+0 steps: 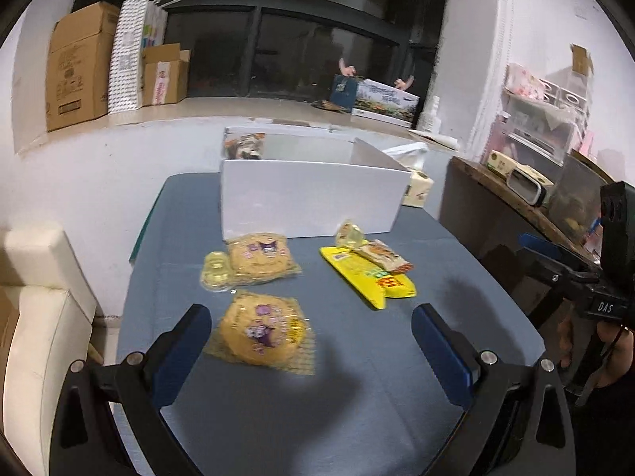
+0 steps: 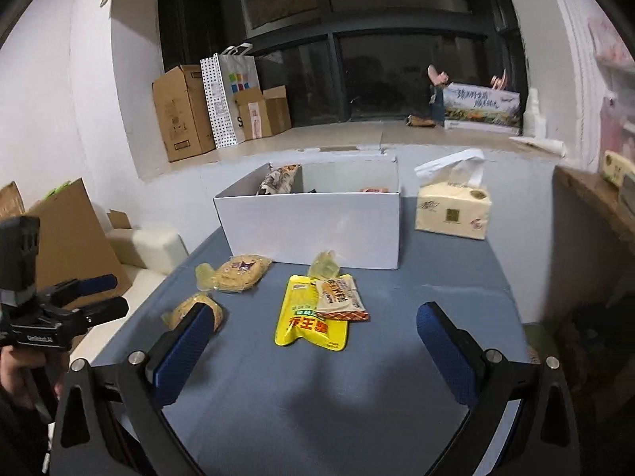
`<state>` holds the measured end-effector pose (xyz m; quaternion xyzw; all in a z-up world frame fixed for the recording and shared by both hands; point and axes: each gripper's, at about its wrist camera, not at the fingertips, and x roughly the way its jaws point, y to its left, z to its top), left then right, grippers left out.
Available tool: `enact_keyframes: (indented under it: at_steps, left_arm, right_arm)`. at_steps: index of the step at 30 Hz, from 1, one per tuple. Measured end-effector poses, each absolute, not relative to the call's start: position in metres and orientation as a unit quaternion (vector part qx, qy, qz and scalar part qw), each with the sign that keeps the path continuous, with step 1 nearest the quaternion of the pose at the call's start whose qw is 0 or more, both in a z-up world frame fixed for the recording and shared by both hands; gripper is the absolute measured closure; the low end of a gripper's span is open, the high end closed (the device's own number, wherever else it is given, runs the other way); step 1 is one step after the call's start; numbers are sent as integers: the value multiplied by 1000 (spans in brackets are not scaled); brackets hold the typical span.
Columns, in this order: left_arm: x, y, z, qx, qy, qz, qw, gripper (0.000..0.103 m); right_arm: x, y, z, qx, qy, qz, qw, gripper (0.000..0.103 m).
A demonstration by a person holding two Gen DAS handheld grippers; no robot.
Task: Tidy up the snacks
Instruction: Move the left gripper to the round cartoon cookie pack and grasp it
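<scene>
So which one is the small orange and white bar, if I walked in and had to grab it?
Start at the white box at the far end of the blue table. In front of it lies a bright yellow pouch, and the orange and white bar rests across that pouch's upper right corner. It is the only slim printed wrapper; the round biscuit packs to the left are tan and see-through.

Two round yellow wrapped cakes (image 1: 260,258) (image 1: 262,333) lie flat on the blue surface (image 1: 357,377). Right of them a yellow pouch (image 2: 307,313) lies under a small orange bar (image 2: 339,299). The open white box (image 2: 313,226) behind holds what look like packets.
</scene>
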<state>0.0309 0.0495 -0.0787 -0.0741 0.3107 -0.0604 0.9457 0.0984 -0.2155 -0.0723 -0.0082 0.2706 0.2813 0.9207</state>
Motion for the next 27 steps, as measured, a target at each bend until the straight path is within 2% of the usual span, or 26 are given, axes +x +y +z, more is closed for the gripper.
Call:
enact_keyframes:
  at_steps: [16, 27]
  left_arm:
    - [53, 39, -90, -47, 343, -56, 936, 0]
    - [120, 71, -171, -38, 444, -34, 894, 0]
  right_arm:
    - [97, -221, -68, -12, 275, 273, 922, 0]
    - [99, -221, -70, -14, 281, 276, 919, 0]
